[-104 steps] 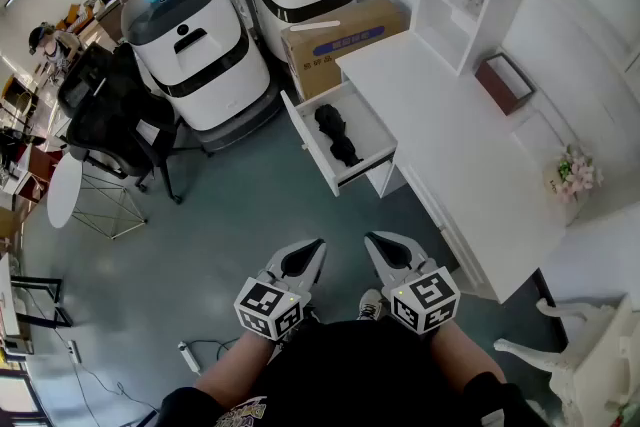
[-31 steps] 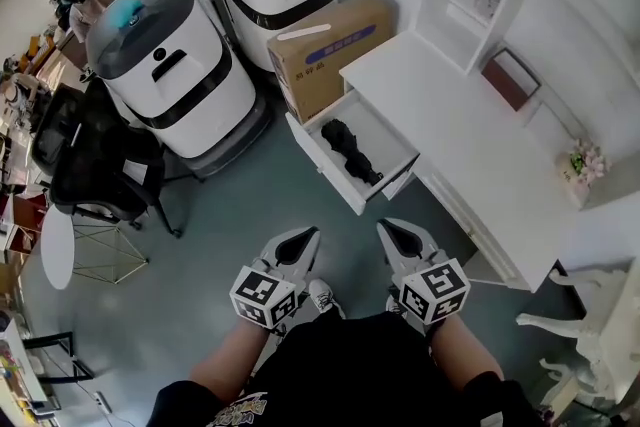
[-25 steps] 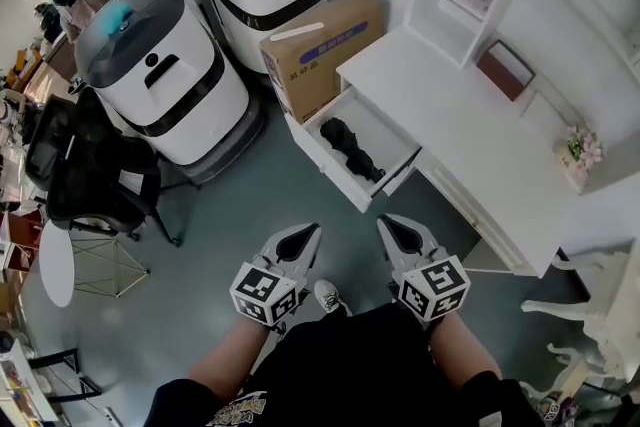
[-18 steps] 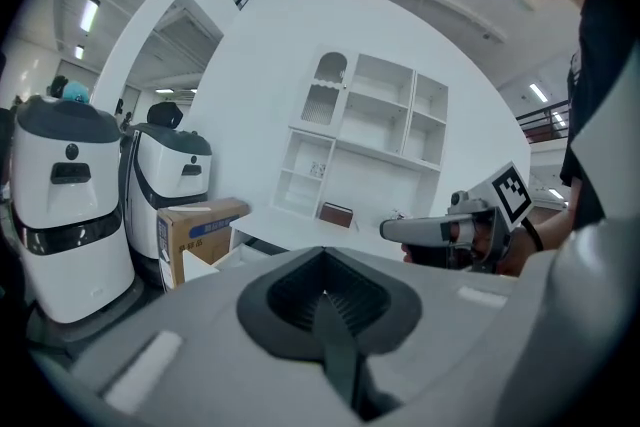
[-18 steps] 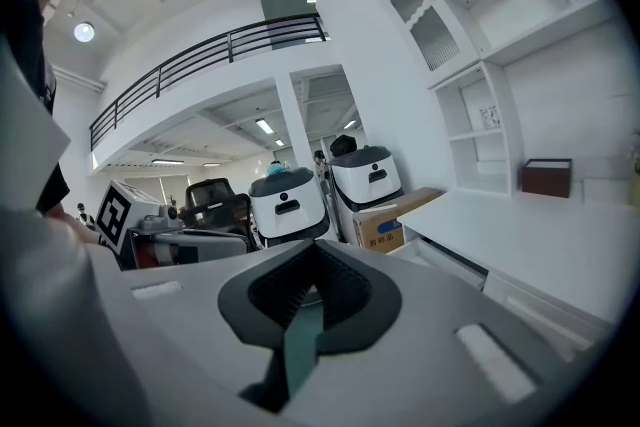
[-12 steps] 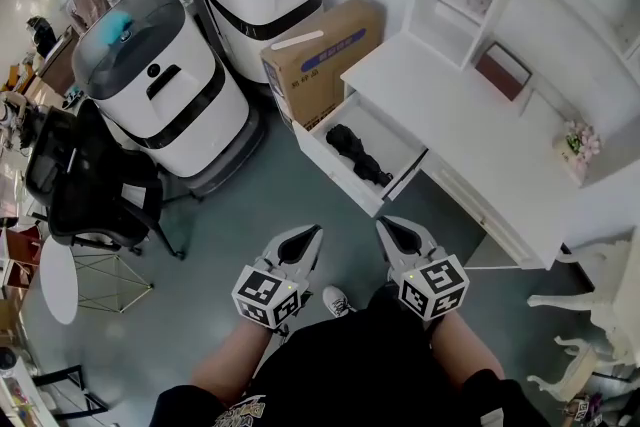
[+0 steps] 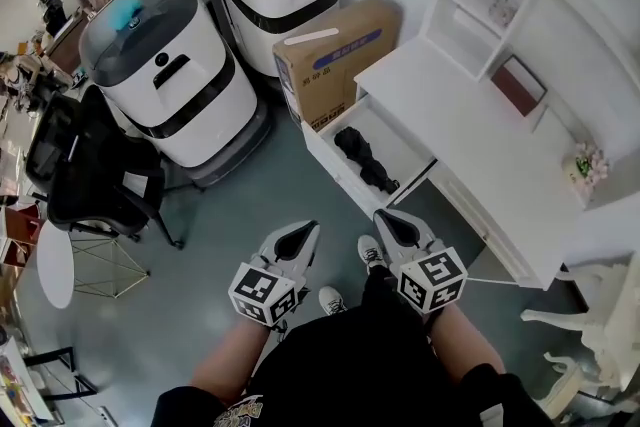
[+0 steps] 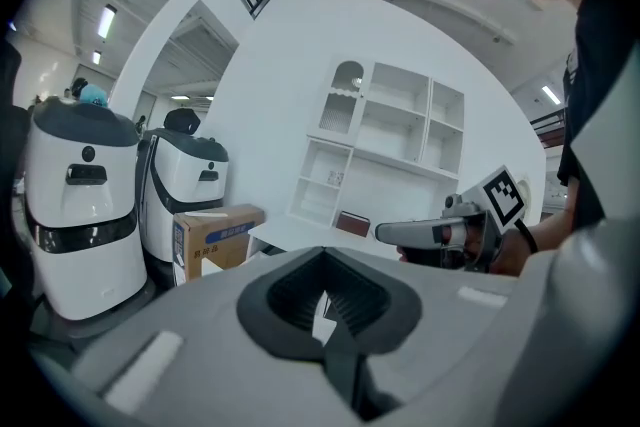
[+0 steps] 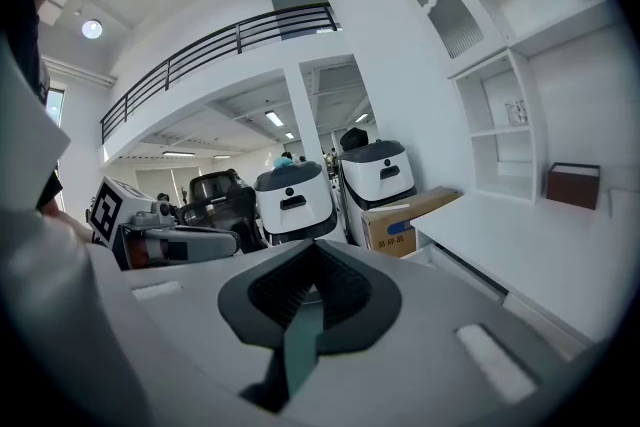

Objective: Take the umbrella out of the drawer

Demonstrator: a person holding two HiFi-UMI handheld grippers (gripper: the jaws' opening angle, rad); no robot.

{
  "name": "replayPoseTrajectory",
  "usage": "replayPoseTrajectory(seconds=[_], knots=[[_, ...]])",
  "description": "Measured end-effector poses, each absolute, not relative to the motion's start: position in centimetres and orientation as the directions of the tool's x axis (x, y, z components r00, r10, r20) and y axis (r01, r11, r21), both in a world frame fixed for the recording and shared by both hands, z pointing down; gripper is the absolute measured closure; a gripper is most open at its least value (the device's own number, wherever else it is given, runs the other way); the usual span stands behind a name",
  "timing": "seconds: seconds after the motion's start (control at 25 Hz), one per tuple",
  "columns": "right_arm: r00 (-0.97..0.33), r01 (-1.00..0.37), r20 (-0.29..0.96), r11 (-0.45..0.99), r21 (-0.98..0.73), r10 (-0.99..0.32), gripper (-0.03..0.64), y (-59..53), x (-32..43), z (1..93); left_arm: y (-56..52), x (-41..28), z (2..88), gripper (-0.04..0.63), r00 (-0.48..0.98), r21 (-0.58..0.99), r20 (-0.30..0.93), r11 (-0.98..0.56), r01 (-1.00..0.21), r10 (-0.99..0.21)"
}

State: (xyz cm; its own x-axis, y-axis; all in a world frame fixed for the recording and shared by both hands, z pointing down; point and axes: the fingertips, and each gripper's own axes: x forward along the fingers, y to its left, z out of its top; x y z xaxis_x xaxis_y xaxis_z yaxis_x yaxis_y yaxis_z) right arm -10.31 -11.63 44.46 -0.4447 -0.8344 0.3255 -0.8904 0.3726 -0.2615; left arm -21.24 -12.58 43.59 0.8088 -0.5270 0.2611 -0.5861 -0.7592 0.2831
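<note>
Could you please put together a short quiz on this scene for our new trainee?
1. True or false: the black umbrella lies inside the open drawer.
2. The left gripper and right gripper are: A) open; B) shut, empty; C) shut on the umbrella.
3. Fill in: the brown thing on the floor beside the drawer is a ____.
Key: 1 true; 2 B; 3 cardboard box.

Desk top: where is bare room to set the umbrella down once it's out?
Desk top is bare between the cardboard box and the flowers, short of the brown box. Crowded: the drawer, where the umbrella lies.
</note>
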Motion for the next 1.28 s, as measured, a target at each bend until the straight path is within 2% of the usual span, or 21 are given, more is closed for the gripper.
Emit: replayPoseTrajectory(seconds=[1.08, 1.28], knots=[[-0.552, -0.828, 0.402, 0.423, -0.369, -0.730, 0.587, -21.5, -3.0, 51.3, -20.1, -12.7, 49.7, 0.595, 0.751, 0.355, 0.370, -0.664, -0.658, -0.546], [-0.571, -0.816, 0.427, 0.430, -0.385, -0.701, 0.555, -23.2, -2.5, 53.4, -21.4, -11.8, 51.1, 0.595, 0.739, 0.363, 0.386, -0.645, -0.672, -0.553]])
